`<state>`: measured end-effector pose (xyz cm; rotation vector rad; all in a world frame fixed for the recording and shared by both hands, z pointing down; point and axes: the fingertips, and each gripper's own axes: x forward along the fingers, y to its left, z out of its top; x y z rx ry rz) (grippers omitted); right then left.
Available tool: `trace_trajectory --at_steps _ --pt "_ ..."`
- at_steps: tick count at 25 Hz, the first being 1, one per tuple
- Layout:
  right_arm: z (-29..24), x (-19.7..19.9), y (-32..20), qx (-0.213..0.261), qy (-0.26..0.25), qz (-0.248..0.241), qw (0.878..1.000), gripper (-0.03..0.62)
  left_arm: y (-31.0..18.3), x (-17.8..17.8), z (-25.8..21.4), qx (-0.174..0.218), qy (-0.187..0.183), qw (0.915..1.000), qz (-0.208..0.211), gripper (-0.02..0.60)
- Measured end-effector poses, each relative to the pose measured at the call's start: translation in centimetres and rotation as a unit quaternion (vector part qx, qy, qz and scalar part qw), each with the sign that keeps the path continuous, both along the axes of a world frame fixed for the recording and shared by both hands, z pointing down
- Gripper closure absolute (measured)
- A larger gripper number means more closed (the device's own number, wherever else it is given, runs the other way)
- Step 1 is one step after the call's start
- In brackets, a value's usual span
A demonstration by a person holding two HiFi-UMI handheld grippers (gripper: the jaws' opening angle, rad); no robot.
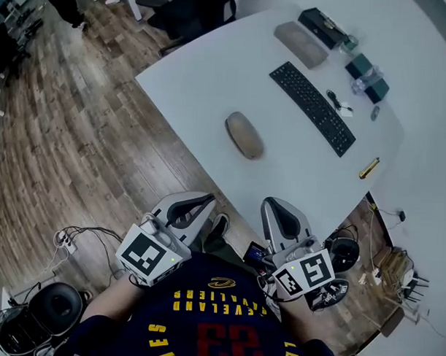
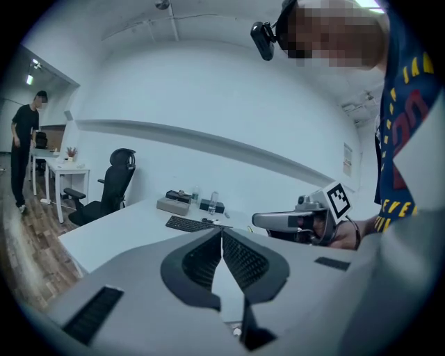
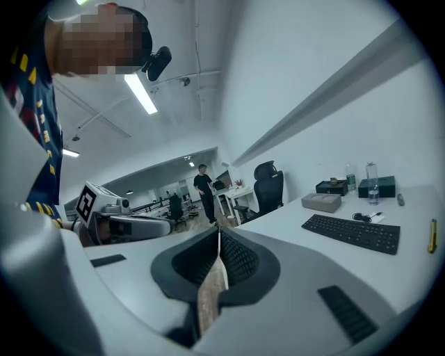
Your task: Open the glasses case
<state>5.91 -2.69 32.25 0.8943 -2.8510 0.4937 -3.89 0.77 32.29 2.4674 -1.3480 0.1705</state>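
On the white table (image 1: 212,71) in the head view, an oval grey-brown glasses case (image 1: 244,135) lies closed, left of a black keyboard (image 1: 312,107). The left gripper (image 1: 205,201) and right gripper (image 1: 273,206) sit close to the person's body, short of the table's near edge and well apart from the case.

Left gripper view: jaws together at the tips, nothing btwn them. The right gripper is alongside, w/ the keyboard beyond.

Right gripper view: jaws together, empty. The keyboard is at right and an office chair (image 3: 270,182) stands further back.
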Motion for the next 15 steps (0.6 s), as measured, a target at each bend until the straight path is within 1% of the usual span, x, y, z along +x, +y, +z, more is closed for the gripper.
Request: trace_trajectory --at_steps 3,6,7,9,10,12,15 --pt "0.9 -0.1 -1.5 -0.008 0.016 0.033 0.999 0.574 -2.4 -0.1 1.0 -0.006 -0.002 0.9993 0.038 0.566" --pt "1.9 -0.5 -3.7 -0.010 0.039 0.065 0.997 0.574 -5.3 -0.4 2.4 -0.016 -0.006 0.9966 0.081 0.566" --pt "2.3 -0.7 -4.6 -0.008 0.048 0.074 0.996 0.574 -6.3 -0.4 3.1 -0.017 -0.017 0.9949 0.097 0.566" --pt "3.3 -0.9 -6.4 -0.005 0.068 0.094 0.993 0.574 -8.3 -0.2 4.8 -0.019 -0.059 0.9889 0.135 0.566" --pt "3.8 -1.0 -7.3 -0.004 0.080 0.105 0.991 0.574 -9.2 -0.1 6.0 -0.020 -0.088 0.9839 0.154 0.566" --pt "5.0 -1.3 -8.7 -0.004 0.104 0.125 0.987 0.574 -10.7 -0.2 8.7 -0.024 -0.145 0.9701 0.193 0.566" --pt "7.5 -2.2 -10.4 -0.017 0.144 0.144 0.979 0.572 -12.4 -0.6 12.9 -0.025 -0.224 0.9425 0.247 0.566"
